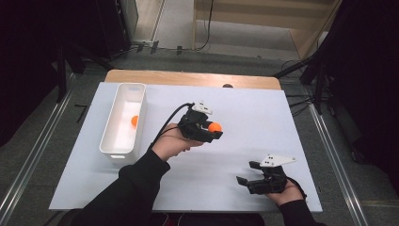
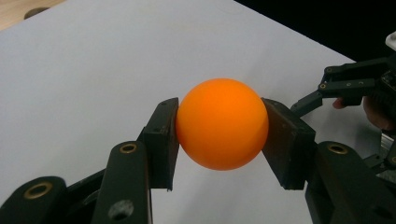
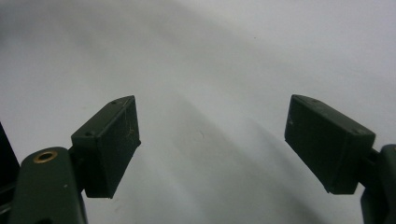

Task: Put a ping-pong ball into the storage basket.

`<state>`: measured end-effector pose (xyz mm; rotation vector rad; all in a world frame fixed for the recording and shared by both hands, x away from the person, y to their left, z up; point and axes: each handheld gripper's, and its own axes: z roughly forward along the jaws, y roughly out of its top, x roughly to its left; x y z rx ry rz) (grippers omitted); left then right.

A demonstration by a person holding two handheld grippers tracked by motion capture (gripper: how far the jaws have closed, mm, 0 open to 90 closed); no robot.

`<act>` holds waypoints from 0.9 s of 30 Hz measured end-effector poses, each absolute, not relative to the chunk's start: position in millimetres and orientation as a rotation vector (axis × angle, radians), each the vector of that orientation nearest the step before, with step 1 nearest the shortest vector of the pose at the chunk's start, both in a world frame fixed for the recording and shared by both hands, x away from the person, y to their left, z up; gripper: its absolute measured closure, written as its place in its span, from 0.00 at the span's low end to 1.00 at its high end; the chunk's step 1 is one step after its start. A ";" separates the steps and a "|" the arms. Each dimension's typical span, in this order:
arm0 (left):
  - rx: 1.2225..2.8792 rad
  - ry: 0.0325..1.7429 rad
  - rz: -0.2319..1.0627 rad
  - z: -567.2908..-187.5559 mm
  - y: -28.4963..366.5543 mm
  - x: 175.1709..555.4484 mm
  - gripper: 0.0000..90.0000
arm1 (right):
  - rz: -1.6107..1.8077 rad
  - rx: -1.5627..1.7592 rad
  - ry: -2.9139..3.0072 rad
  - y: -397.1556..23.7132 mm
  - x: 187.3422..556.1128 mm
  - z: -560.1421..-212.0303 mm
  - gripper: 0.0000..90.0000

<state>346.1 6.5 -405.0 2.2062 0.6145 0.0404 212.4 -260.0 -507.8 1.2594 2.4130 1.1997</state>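
At the left of the high view a white bin [image 1: 123, 120] stands on the white surface [image 1: 244, 127], its long side running away from the person. An orange ball [image 1: 134, 120] lies inside it, against the right wall about halfway along.

Just right of the bin, the left claw [image 1: 214, 129] hangs over the middle of the surface, held in the person's left hand [image 1: 171, 141] with a black cable looping back from it. It is clamped on a second ball [image 1: 215, 126], also orange. In the left gripper view the two black pads [image 2: 161, 140] press on opposite sides of this ball [image 2: 222, 129], which sits above the bare white sheet.

Farther right and nearer the person, the right claw [image 1: 247, 173] rests low near the front edge, well apart from the left one. Its jaws stand wide apart with nothing between them; the right gripper view shows plain white surface [image 3: 210, 70] between its pads [image 3: 109, 144].
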 end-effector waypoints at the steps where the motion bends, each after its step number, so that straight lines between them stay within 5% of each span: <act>1: 2.203 0.619 0.042 -404.6 7.3 346.4 0.56 | 1.200 1.256 2.412 -259.9 212.7 -507.9 0.18; 27: 2.199 0.675 0.066 -394.2 28.7 355.3 0.56 | 1.199 1.251 2.429 -257.2 215.1 -507.1 0.18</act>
